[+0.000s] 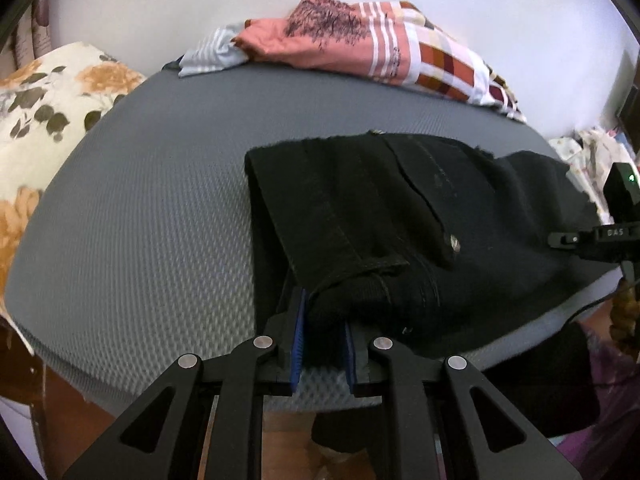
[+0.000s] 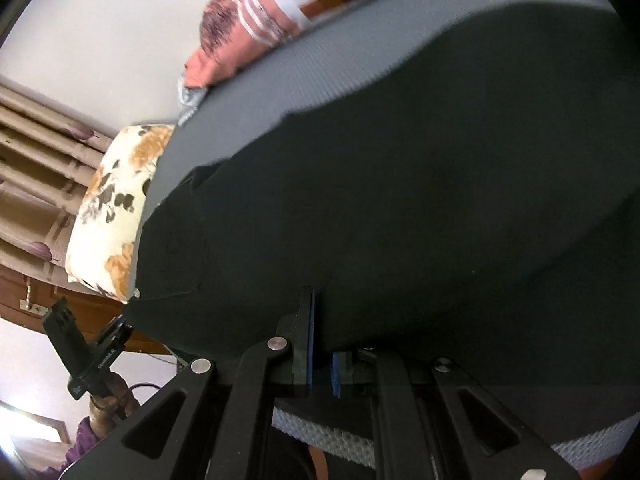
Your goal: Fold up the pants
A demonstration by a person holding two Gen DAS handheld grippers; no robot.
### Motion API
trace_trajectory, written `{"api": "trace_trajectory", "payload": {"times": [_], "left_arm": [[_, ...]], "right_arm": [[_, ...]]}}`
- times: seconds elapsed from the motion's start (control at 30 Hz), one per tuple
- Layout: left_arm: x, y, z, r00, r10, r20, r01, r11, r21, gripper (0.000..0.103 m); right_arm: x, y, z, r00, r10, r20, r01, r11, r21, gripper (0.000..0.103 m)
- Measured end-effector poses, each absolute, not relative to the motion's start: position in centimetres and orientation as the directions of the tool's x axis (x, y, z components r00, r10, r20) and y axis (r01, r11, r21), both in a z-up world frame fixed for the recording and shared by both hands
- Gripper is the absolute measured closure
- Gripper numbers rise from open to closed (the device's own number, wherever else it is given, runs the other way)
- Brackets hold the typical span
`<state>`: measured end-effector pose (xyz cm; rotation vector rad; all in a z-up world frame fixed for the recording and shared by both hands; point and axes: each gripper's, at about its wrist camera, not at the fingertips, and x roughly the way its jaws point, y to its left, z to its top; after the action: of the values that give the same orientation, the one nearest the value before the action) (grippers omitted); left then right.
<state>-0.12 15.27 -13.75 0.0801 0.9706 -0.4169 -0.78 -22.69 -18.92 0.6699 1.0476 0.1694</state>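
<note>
Black pants (image 1: 400, 208) lie folded over on a grey mattress (image 1: 140, 220), with a button and pocket seam showing. My left gripper (image 1: 324, 312) is shut on a bunched hem of the pants at the mattress's near edge. In the right wrist view the pants (image 2: 400, 160) fill most of the picture, blurred. There my right gripper (image 2: 323, 328) is shut on their near edge, with dark cloth between the blue pads. The right gripper's body (image 1: 616, 232) shows at the far right of the left wrist view. The left gripper's body (image 2: 92, 352) shows at the lower left of the right wrist view.
A floral pillow (image 1: 48, 100) lies at the mattress's left side. Folded pink, striped and checked clothes (image 1: 360, 44) are piled along the far edge by a white wall. A hand with a purple sleeve (image 2: 108, 400) holds the left gripper. Brown wooden furniture (image 2: 36, 200) stands beyond the pillow.
</note>
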Motion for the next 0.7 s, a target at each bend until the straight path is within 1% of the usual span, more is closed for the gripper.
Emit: {"api": "trace_trajectory", "payload": {"times": [0.1,0.13,0.17,0.2,0.23,0.27,0.3,0.33,0.37,0.4,0.47,0.5,0.57,0.6,0.63,0.7], "left_arm": [[-0.8,15.5,-14.1,0.517,-0.286,-0.806,0.367,0.926,-0.093,0.084],[-0.9,15.6,-14.1,0.535,-0.264,-0.802,0.360,0.931,-0.066,0.081],[-1.0,15.8,-14.1,0.547,-0.246,-0.800,0.354,0.934,-0.046,0.079],[-1.0,16.0,-14.0,0.560,-0.225,-0.797,0.342,0.939,-0.025,0.074],[-1.1,16.3,-13.9,0.585,-0.180,-0.791,0.312,0.950,0.015,0.059],[-1.2,16.6,-13.8,0.610,-0.123,-0.783,0.275,0.959,0.065,0.049],[-1.5,17.0,-13.5,0.645,-0.034,-0.764,0.218,0.966,0.141,0.028],[-1.9,17.4,-13.0,0.687,0.076,-0.722,0.136,0.963,0.232,0.018],[-2.4,17.7,-12.4,0.716,0.140,-0.685,0.079,0.957,0.278,0.017],[-3.0,18.3,-11.2,0.750,0.180,-0.636,0.021,0.955,0.295,0.017],[-3.9,19.1,-9.1,0.786,0.134,-0.603,0.012,0.973,0.232,0.017],[-4.7,18.8,-7.5,0.810,0.059,-0.583,0.047,0.985,0.166,0.016],[-5.1,17.3,-6.1,0.824,-0.036,-0.566,0.124,0.985,0.118,0.011],[-4.9,15.5,-5.9,0.810,-0.093,-0.580,0.191,0.975,0.110,0.007],[-4.8,14.4,-6.3,0.797,-0.113,-0.594,0.222,0.968,0.114,0.006],[-4.3,11.7,-7.9,0.754,-0.160,-0.637,0.298,0.948,0.115,0.006]], "right_arm": [[-1.3,-22.1,-19.5,0.490,0.435,-0.755,0.176,0.799,0.575,0.096],[-1.5,-21.9,-19.5,0.485,0.435,-0.759,0.171,0.804,0.570,0.096],[-1.5,-21.7,-19.6,0.482,0.430,-0.763,0.167,0.810,0.562,0.096],[-1.6,-21.8,-19.8,0.481,0.430,-0.764,0.165,0.812,0.561,0.096],[-1.7,-21.9,-20.0,0.482,0.433,-0.761,0.166,0.808,0.565,0.096],[-1.8,-21.9,-20.1,0.486,0.437,-0.757,0.166,0.804,0.571,0.096],[-1.9,-21.9,-20.1,0.487,0.436,-0.757,0.163,0.806,0.569,0.096],[-1.9,-21.8,-20.0,0.488,0.431,-0.759,0.156,0.812,0.562,0.096],[-1.9,-21.7,-20.0,0.490,0.430,-0.758,0.152,0.814,0.560,0.095],[-2.0,-21.8,-20.0,0.494,0.436,-0.752,0.151,0.809,0.568,0.094],[-2.0,-22.1,-20.3,0.500,0.467,-0.729,0.146,0.785,0.602,0.092],[-2.1,-22.2,-20.4,0.506,0.483,-0.715,0.146,0.768,0.623,0.092],[-2.3,-22.8,-20.9,0.515,0.535,-0.669,0.149,0.713,0.685,0.089],[-2.4,-22.9,-21.0,0.522,0.547,-0.655,0.149,0.697,0.701,0.087],[-2.6,-23.2,-21.0,0.534,0.549,-0.643,0.147,0.689,0.710,0.086],[-3.0,-24.0,-20.7,0.569,0.543,-0.618,0.138,0.677,0.723,0.077]]}}
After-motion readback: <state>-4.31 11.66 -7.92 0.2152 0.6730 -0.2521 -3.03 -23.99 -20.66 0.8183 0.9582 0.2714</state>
